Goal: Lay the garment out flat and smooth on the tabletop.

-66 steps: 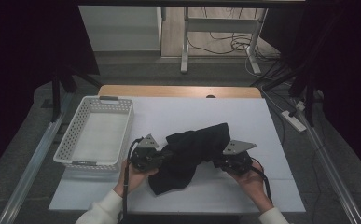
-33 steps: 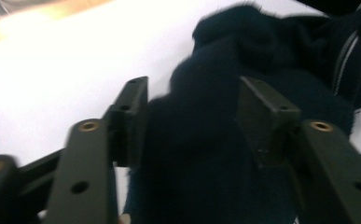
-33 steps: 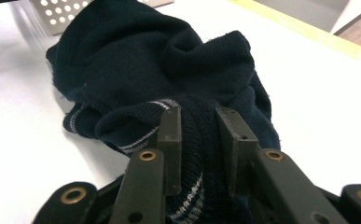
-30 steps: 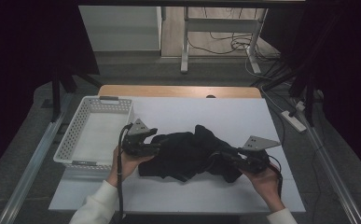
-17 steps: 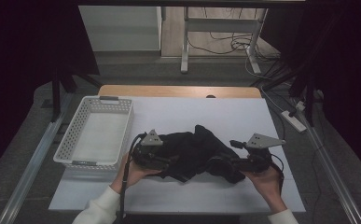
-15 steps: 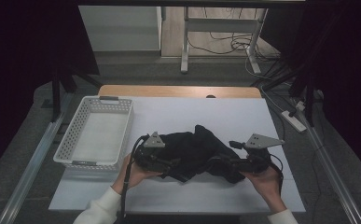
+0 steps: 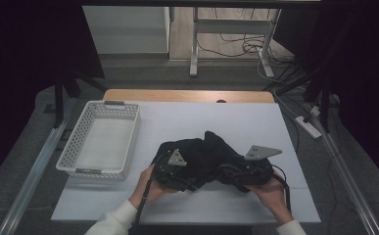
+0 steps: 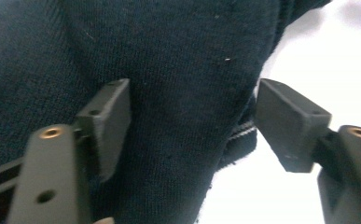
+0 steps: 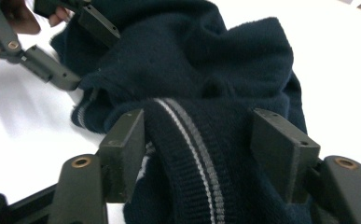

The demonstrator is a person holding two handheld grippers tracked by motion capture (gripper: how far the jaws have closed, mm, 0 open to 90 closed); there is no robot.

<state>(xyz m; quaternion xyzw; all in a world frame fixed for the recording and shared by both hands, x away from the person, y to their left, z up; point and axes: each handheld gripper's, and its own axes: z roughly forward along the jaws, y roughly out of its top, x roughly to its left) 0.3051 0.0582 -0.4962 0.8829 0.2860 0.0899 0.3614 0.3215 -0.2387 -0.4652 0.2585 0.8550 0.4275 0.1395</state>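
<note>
Left gripper [image 8: 190, 121]: jaws spread wide, dark knit between them, left jaw lying against the fabric, right jaw just off its edge over bare table; no clamp on anything. In the high view the left gripper [image 7: 173, 169] sits at the sweater's left end, hand [image 7: 148, 183] behind it.

Right gripper [image 9: 206, 149]: jaws also wide apart, straddling the ribbed band with grey stripes; the band bulges between them, touching the left jaw, and whether it touches the right jaw I can't tell. Not squeezed. In the high view the right gripper [image 7: 243, 171] is at the sweater's right end, hand [image 7: 270, 188] behind it.

Sweater [image 7: 204, 156]: dark navy, bunched in a lump on the white table [image 7: 236, 122], near the front edge, peak of fabric sticking up at the back. White basket [image 7: 101, 142] is left of the sweater, apart from it, nothing inside.

Counts: two grippers, two hands, one sweater, one basket, one table. The right gripper view also catches the other gripper [image 9: 52, 42] at the sweater's far side, jaws open on the cloth edge.

Versus half a second ago: the grippers are closer together, the sweater is more compact and humped higher. Two seconds back it lay stretched as a long diagonal strip. Basket unchanged.
</note>
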